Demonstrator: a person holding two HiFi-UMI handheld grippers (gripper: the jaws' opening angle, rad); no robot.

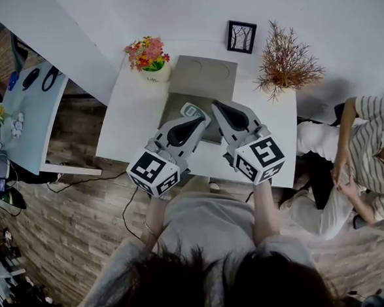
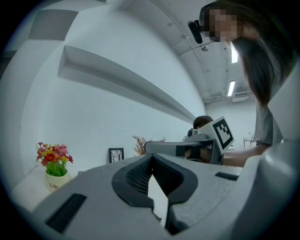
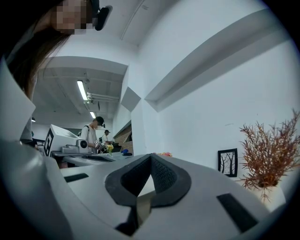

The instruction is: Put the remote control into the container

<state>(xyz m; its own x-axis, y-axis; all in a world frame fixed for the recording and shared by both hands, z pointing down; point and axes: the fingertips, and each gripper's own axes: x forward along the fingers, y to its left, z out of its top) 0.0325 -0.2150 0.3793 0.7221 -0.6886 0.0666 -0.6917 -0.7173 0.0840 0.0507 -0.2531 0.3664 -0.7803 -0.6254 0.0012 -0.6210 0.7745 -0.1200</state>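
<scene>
Remote control [image 1: 194, 110]: at the grey container [image 1: 184, 83]; whether inside, we cannot tell. Left gripper [image 1: 201, 121], right gripper [image 1: 216, 105]: closed, empty. We would check its seating first.

On the worktop [image 1: 127, 128], the container [image 1: 201, 81] sits centre, with flowers [image 1: 148, 54] at ten o'clock, a picture frame [image 1: 241, 37] at twelve and a dried plant [image 1: 287, 58] at two.

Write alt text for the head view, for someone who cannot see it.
Seen from above, a person holds the left hand-held gripper and right hand-held gripper over a grey container on a white table, with a remote control at the left one's tip. Flowers, a picture frame and a dried plant stand behind.
</scene>
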